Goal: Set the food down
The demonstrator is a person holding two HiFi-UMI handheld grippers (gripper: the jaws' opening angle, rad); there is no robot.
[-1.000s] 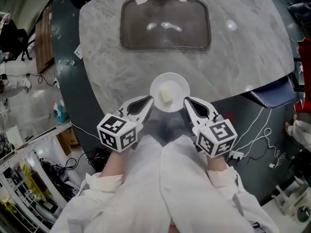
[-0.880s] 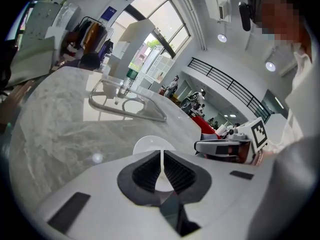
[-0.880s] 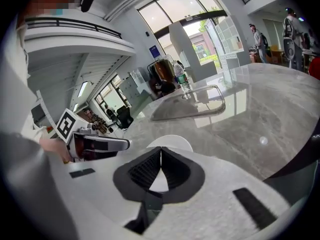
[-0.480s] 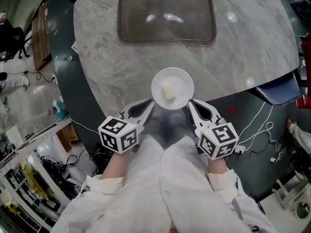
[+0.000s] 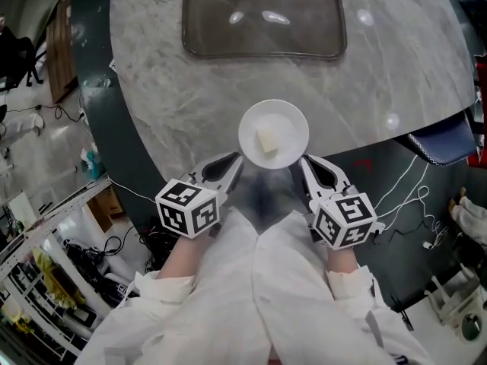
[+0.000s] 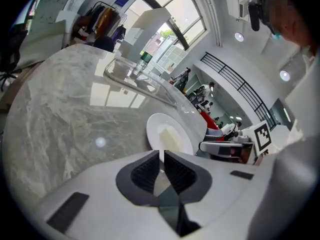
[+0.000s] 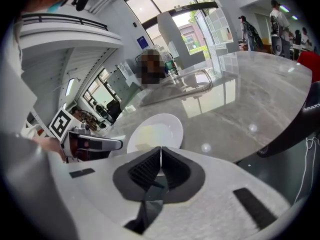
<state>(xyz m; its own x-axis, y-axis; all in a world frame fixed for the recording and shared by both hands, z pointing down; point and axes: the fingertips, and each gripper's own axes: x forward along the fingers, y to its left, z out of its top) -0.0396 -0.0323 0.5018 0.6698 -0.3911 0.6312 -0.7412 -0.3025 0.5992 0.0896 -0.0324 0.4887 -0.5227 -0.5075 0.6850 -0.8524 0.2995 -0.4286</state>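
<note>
A small white plate [image 5: 283,120] carries a pale yellow block of food [image 5: 266,140] and sits just over the near edge of the grey marble table [image 5: 167,90]. My left gripper [image 5: 241,161] is shut on the plate's near left rim. On the near right rim my right gripper [image 5: 298,163] is shut as well. In the left gripper view the plate [image 6: 172,128] and the food [image 6: 168,135] lie just beyond the closed left gripper [image 6: 161,154]. In the right gripper view the plate [image 7: 159,126] lies past the closed right gripper [image 7: 160,150]. Whether the plate rests on the table I cannot tell.
A dark, shallow, rounded tray [image 5: 262,17] lies on the table's far side. A dark blue seat [image 5: 437,139] juts in at the right edge of the table. Cables and cluttered shelves [image 5: 46,280] cover the floor to the left and right.
Both grippers carried the plate forward, from in front of the table's edge to over the marble. The grip on both rims is unchanged.
</note>
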